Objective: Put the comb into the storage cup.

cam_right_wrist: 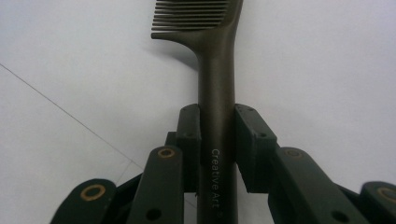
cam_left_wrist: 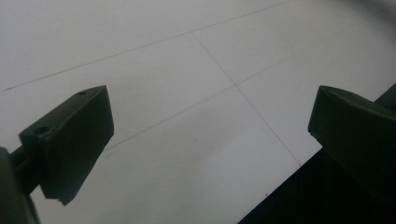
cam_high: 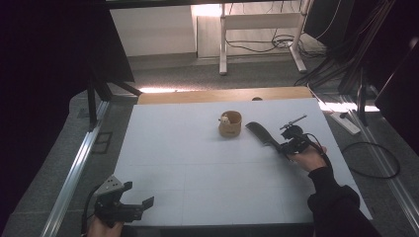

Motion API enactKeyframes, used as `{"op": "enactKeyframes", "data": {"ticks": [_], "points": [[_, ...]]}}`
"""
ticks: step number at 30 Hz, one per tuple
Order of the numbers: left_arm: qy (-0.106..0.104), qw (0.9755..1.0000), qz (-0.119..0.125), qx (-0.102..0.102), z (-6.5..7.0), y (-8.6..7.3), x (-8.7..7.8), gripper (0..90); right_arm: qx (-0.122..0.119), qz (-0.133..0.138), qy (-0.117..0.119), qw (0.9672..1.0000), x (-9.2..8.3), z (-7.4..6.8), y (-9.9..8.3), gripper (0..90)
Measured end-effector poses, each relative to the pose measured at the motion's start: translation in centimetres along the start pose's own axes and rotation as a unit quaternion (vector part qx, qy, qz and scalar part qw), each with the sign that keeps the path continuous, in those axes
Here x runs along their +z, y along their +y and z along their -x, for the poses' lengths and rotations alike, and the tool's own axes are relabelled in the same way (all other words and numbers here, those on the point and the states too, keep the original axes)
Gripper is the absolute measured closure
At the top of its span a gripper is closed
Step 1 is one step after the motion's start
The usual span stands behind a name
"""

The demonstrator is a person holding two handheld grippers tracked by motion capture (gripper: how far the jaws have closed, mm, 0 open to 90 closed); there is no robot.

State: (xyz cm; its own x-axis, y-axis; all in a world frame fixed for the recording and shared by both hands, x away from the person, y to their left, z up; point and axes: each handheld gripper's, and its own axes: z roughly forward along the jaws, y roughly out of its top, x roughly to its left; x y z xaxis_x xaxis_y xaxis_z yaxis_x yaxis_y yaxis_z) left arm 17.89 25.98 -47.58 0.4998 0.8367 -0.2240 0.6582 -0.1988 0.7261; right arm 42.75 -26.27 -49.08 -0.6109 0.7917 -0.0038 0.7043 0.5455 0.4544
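Dark comb (cam_right_wrist: 215,70): handle clamped in right tool (cam_right_wrist: 217,140), teeth end near wooden cup (cam_high: 230,124) on white bench (cam_high: 197,168); left tool (cam_high: 136,197) released, jaws wide apart, at bench's near edge

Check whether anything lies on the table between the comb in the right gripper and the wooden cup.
Nothing visible does. The right gripper is shut on the comb by its handle, and only bare white table separates its toothed end from the wooden cup.

L gripper (cam_high: 136,200) low w/ jaws wide apart; R gripper (cam_high: 282,146) jaws clamped, arm stretched fwd.
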Motion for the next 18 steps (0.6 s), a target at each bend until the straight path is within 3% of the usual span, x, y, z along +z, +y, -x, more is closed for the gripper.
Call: {"op": "enactKeyframes", "data": {"ticks": [8,18], "points": [[-0.002,1.0000,0.005,0.005,0.3,0.0,0.0,0.1,0.003,0.018,-0.001,0.9998,-0.7,0.1,-0.2,72.6],[-0.003,0.9995,0.010,0.030,0.7,0.2,0.1,0.4,0.001,0.044,0.002,0.9990,-1.9,0.0,-0.5,72.6]]}}
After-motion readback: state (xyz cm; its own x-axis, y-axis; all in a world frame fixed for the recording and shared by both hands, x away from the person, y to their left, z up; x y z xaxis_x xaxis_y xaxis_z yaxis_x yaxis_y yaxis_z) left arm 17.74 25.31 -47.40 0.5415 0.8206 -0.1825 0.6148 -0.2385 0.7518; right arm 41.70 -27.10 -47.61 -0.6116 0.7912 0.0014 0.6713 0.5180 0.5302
